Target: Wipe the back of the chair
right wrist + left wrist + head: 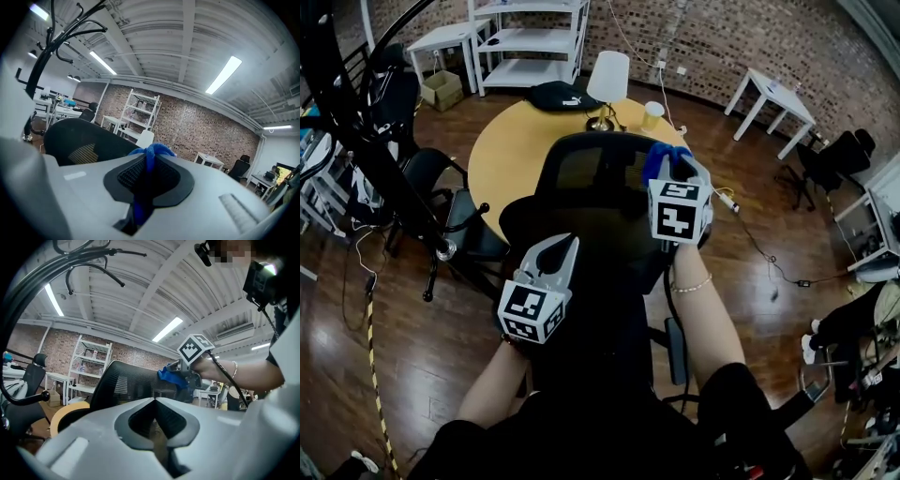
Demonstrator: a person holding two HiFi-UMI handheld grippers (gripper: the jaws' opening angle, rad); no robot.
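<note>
The right gripper (682, 171) is clamped on a bright blue cloth (660, 161); in the right gripper view a fold of the cloth is pinched between the closed jaws and bunches up above their tips. The cloth lies against the upper right edge of the black mesh chair back (595, 178). A hand with a bead bracelet at the wrist holds this gripper.

The left gripper (556, 251) is nearer and lower to the left, in front of the chair back's lower left part. Its jaws are closed tip to tip with nothing between them, and they are not touching the mesh.

The chair back stands upright directly ahead of the person. Just beyond it is a round yellow wooden table (511, 150). At the table's far edge are a white-shaded lamp (608, 77), a pale paper cup (652, 114) to its right and a black bag (561, 95) to its left. Farther off, a white shelving unit (530, 42) stands against a brick wall. The floor is dark polished wood.
</note>
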